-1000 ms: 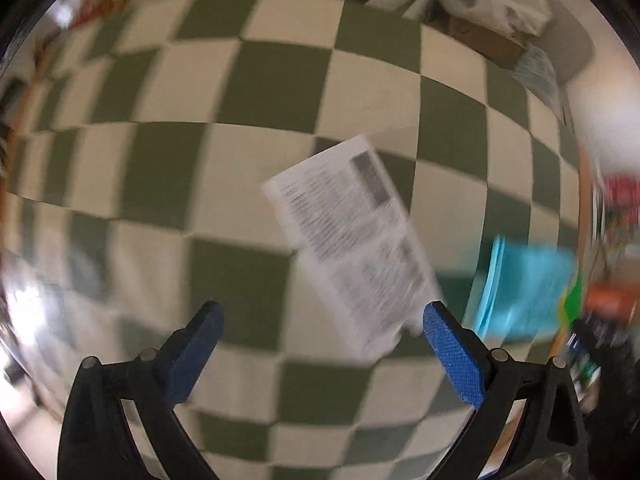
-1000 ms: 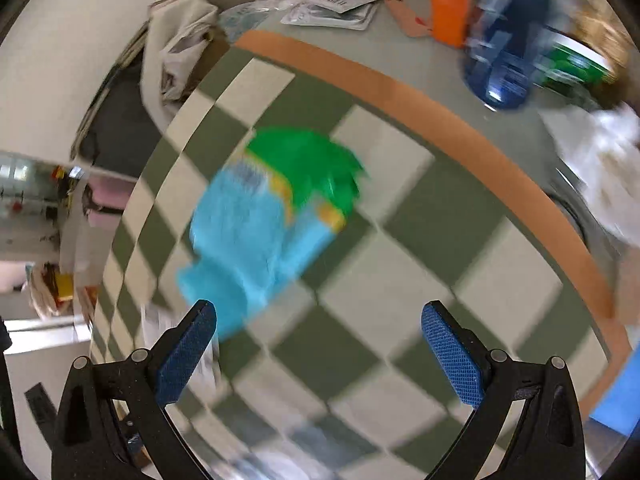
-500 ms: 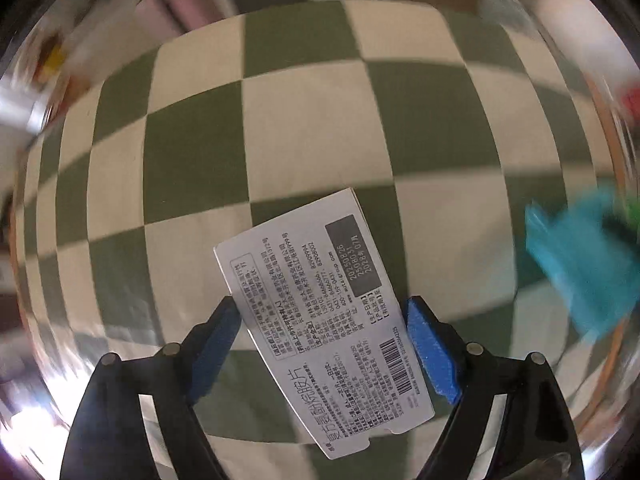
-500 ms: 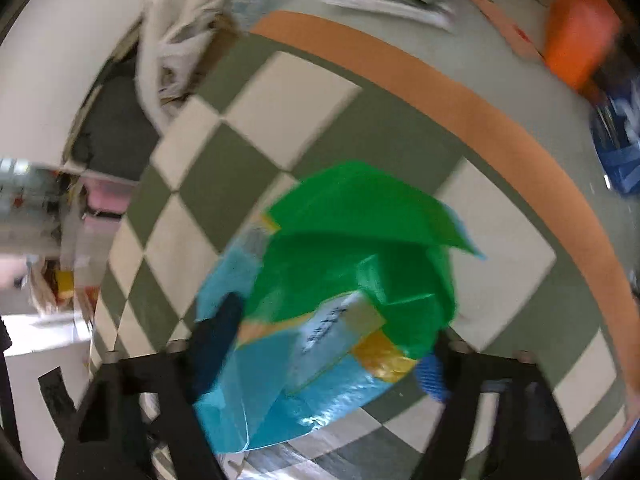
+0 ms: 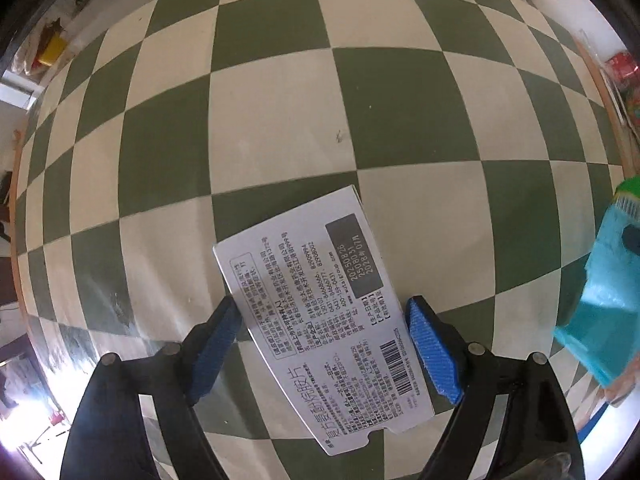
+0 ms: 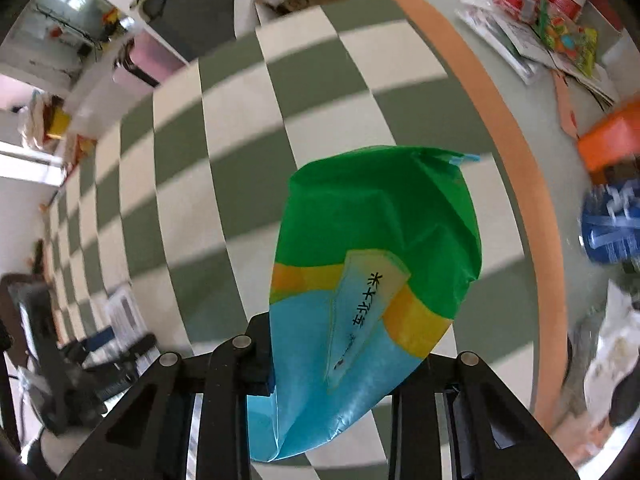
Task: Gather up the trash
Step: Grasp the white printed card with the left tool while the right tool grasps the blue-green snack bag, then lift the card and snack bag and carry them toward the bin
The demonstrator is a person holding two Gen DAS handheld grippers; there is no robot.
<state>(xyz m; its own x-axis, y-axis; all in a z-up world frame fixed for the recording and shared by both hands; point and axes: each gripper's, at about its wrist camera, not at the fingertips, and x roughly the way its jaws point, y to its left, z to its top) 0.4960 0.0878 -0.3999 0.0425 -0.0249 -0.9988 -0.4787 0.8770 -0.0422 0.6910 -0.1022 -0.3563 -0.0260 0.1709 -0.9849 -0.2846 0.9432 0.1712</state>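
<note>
The left tool (image 5: 322, 332) is standing over a flat white cardboard medicine box (image 5: 320, 320) printed with black text and a barcode, which is lying on the green-and-cream checkered floor (image 5: 280, 120). Its two blue-padded fingers (image 5: 434, 354) are sitting at the box's two long edges, one on each side, right against the cardboard or just beside it; whether they are actually pressing the box cannot be told, so the tool is reading as bracketing the box rather than plainly clamped on it. The box is lying at a slant, its far end reaching out past the fingertips onto a green tile.

At the right edge of the left wrist view, a blue-and-green plastic rice bag (image 5: 600, 288) is showing, with a dark finger of the other tool against it.

In the right wrist view, the right tool (image 6: 344, 368) is closed on that same crumpled bag (image 6: 376, 272), green at the top, with a yellow-orange band and light blue at the bottom, which is covering the fingertips and hanging up off the floor (image 6: 240, 140). Beyond it, an orange border strip (image 6: 520, 160) is running along the edge of the checkered tiles, and past that strip a loose pile of packaging (image 6: 540, 20), an orange object (image 6: 612, 140) and a blue bottle (image 6: 612, 228) are lying on plain grey flooring.
</note>
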